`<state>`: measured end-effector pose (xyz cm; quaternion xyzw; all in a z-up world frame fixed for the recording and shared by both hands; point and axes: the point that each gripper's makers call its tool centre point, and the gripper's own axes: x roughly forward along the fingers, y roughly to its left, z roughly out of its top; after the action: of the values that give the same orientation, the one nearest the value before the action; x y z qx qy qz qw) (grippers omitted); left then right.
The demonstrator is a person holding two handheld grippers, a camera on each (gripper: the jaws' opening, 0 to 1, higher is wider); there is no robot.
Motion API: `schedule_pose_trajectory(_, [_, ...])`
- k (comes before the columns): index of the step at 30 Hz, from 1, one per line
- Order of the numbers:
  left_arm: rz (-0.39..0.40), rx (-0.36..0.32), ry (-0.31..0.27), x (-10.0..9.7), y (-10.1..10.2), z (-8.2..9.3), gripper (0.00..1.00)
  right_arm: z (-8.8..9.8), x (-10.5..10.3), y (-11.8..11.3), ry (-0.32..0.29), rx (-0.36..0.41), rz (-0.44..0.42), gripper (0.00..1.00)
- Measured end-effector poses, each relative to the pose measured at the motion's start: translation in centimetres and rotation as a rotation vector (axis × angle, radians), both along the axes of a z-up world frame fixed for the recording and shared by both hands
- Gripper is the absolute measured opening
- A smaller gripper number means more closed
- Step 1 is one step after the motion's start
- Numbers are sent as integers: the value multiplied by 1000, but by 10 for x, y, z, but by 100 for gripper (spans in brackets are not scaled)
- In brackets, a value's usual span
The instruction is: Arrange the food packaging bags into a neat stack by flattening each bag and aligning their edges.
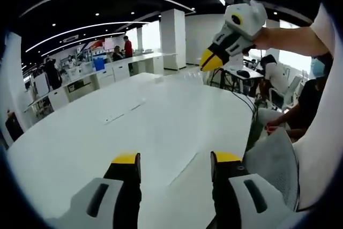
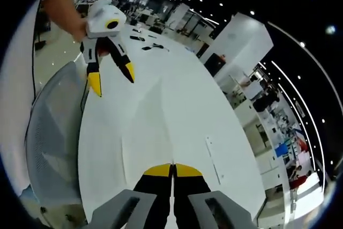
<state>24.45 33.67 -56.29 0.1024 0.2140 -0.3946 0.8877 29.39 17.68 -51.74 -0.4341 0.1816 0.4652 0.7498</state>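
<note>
2 grippers hover over a white table [image 1: 134, 127]: left gripper [image 1: 177, 159] apart, right gripper [image 2: 172, 169] together.

1. The right gripper [image 2: 172, 169] is rising from the bottom centre of the frame, its two yellow-tipped black jaws pressing together with nothing between them.
2. A long white table [image 2: 177, 116] is stretching from the bottom toward the upper left of the frame, its near part bare.
3. The left gripper [image 2: 111, 80] is hanging above the table in the upper left, its yellow-tipped jaws spreading apart and holding nothing.
4. A person's hand [image 2: 80, 28] is gripping its white body at the upper left.
5. A grey mesh chair [image 2: 51, 132] is standing at the left edge, beside the table.
6. Small dark items [image 2: 147, 47], too small to identify, are lying at the far end of the table.
</note>
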Motion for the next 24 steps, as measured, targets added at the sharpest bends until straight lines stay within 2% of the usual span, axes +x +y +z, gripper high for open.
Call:
schedule_pose_trajectory(13, [-52, 42, -54, 15, -7, 13, 46, -1, -1, -3, -1, 0, -3, 0])
schedule_pose_trajectory(18, [-72, 90, -78, 24, -8, 20, 43, -1, -2, -2, -2, 0, 0, 0])
schedule_pose_trajectory(24, [-85, 98, -105, 35, -11, 33, 43, 1, -1, -1, -6, 1, 2, 0])
